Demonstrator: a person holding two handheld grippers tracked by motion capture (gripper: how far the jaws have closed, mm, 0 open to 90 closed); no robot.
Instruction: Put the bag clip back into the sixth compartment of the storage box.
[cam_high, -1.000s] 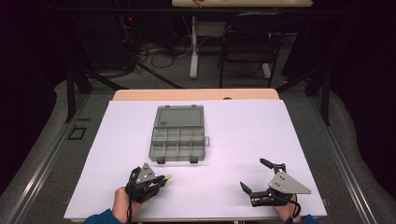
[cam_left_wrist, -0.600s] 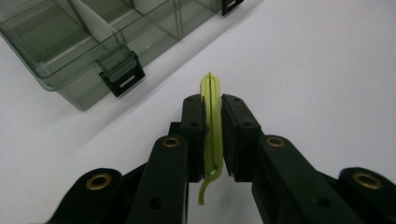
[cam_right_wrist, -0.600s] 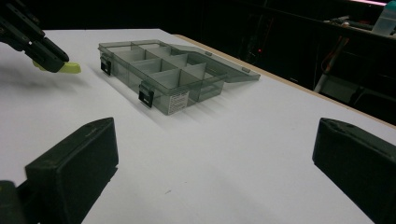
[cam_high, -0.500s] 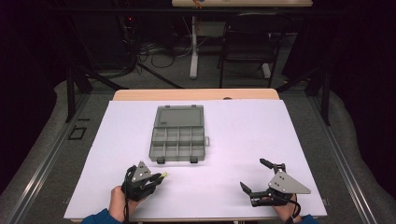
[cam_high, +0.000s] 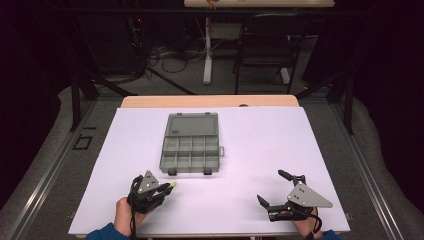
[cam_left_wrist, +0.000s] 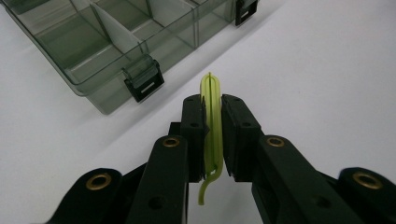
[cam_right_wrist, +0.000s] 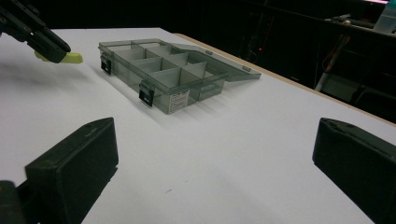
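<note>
A grey see-through compartment box (cam_high: 191, 150) lies open in the middle of the white table (cam_high: 260, 140), its lid folded back on the far side and its cells empty. My left gripper (cam_high: 167, 187) is just in front of the box's near left corner. It is shut on a thin yellow-green plastic strip (cam_left_wrist: 211, 126) that stands on edge between the pads, with the box's latch (cam_left_wrist: 142, 84) close ahead. My right gripper (cam_high: 270, 186) rests open at the near right with nothing between its jaws. The right gripper view has the box (cam_right_wrist: 163, 70) and the left gripper (cam_right_wrist: 42, 42) farther off.
The table's near edge runs just under both hands. A wooden strip (cam_high: 210, 101) borders the far edge. Beyond it, on the dark floor, are table legs, a chair (cam_high: 262, 50) and cables. White surface lies bare between the grippers and to the right of the box.
My left gripper has drifted slightly left with the yellow-green strip still in it. The right gripper and the box have not moved.
</note>
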